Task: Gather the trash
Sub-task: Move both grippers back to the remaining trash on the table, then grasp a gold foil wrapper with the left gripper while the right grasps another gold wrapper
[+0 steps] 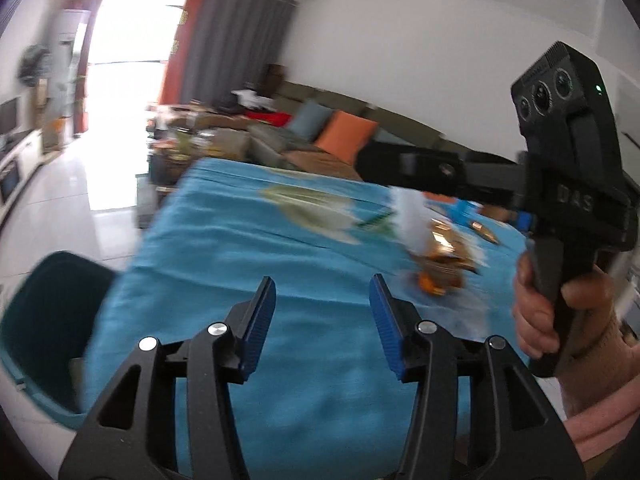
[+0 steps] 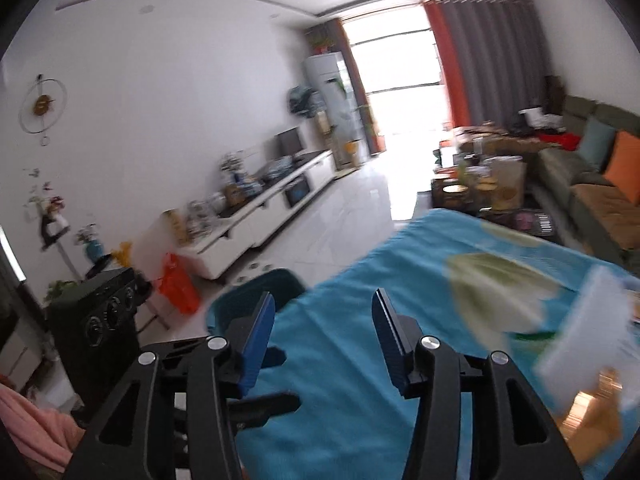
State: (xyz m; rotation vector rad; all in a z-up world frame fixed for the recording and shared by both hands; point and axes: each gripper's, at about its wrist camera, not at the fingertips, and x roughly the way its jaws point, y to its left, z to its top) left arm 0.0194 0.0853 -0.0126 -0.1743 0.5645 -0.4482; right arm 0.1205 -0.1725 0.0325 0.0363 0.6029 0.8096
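Trash lies on a table under a blue cloth (image 1: 248,264): white paper (image 1: 410,220), shiny gold wrappers (image 1: 444,256) and an orange bit (image 1: 430,286), all blurred. My left gripper (image 1: 322,300) is open and empty above the cloth, left of the trash. My right gripper (image 2: 322,318) is open and empty over the table's left part; its body shows in the left wrist view (image 1: 568,184). In the right wrist view the white paper (image 2: 588,340) and gold wrappers (image 2: 592,408) lie at the right. A dark teal bin (image 1: 44,320) stands by the table's left edge, also in the right wrist view (image 2: 256,292).
A sofa (image 2: 592,184) with orange and blue cushions stands behind the table. A cluttered low table (image 2: 480,184) is beyond it. A white TV cabinet (image 2: 260,208) runs along the left wall. An orange bag (image 2: 178,284) sits on the floor.
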